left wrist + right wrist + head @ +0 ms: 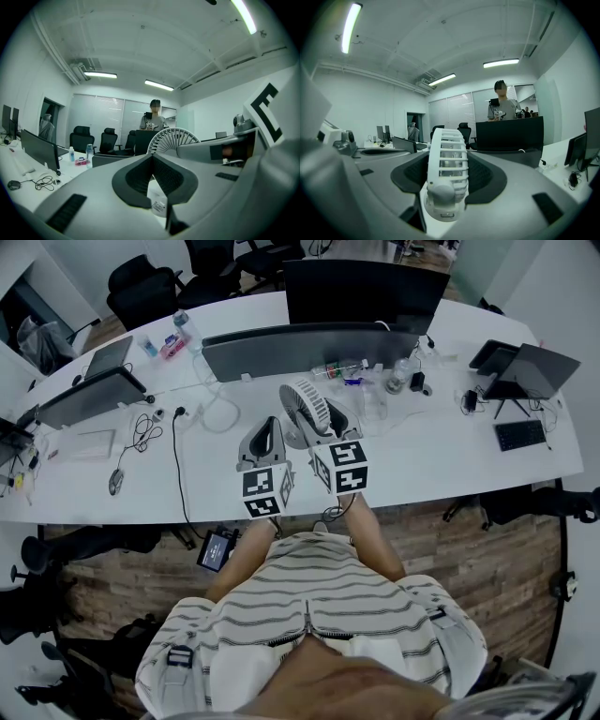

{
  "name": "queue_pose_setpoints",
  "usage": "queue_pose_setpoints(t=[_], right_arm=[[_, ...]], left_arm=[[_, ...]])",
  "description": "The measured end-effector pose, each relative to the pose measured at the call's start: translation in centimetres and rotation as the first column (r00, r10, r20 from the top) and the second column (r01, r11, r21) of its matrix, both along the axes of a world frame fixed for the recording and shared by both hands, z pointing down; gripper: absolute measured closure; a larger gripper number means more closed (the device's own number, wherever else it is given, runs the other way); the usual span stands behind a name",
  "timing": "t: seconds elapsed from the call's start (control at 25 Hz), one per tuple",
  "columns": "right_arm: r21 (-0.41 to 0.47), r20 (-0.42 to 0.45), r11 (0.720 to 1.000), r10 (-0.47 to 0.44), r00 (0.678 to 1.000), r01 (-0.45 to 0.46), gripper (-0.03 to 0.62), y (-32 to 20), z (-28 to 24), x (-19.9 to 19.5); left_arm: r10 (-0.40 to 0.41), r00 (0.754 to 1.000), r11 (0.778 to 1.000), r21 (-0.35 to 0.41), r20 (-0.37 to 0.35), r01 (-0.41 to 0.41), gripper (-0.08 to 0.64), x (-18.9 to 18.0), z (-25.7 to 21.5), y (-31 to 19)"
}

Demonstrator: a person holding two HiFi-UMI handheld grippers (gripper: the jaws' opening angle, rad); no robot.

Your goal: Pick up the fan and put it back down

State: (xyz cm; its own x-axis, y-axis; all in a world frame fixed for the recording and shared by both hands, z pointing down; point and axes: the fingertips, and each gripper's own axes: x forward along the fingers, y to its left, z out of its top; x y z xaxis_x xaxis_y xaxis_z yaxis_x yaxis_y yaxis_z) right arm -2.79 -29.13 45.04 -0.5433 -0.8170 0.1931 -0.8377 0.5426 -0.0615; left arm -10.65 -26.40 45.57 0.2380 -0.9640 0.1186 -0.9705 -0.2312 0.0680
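Note:
The white desk fan [309, 406], with its round slatted grille, is in the middle of the long white table [422, 451]. My right gripper [326, 426] is shut on the fan, which fills the gap between the jaws edge-on in the right gripper view [446, 173]. I cannot tell whether its base touches the table. My left gripper [269, 430] hovers just to the fan's left, shut with nothing held; its dark pads [140, 176] meet in a point. From the left gripper view the fan's grille [171, 139] rises beyond the jaws.
A low grey monitor [300, 345] and a black monitor [361, 292] stand behind the fan. A water bottle [342, 369] lies near them. Cables [178, 442], a mouse [115, 481], a keyboard [520, 435] and a laptop [534, 371] lie around. A person [505, 105] stands across the table.

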Motion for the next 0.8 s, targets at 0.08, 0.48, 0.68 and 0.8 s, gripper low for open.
queue_pose_setpoints(t=[0.08,0.48,0.68,0.8], right_arm=[[0.001,0.001,1.0,0.001,1.0,-0.001,0.362,-0.03,-0.12,0.1],[-0.005,0.003,1.0,-0.001,1.0,0.001,0.362,0.14,0.13,0.32],[-0.007,0.001,1.0,-0.005,1.0,0.005,0.362,0.19,0.08,0.33],[-0.009,0.0,1.0,-0.008,1.0,0.008,0.362,0.33,0.14,0.22]], left_arm=[[0.0,1.0,1.0,0.0,-0.001,0.0,0.554,0.11,-0.05,0.0],[-0.008,1.0,1.0,-0.002,-0.004,0.008,0.554,0.23,-0.01,0.15],[-0.013,1.0,1.0,-0.005,-0.006,0.013,0.554,0.16,0.04,0.22],[-0.013,1.0,1.0,-0.006,-0.007,0.013,0.554,0.08,0.06,0.39]])
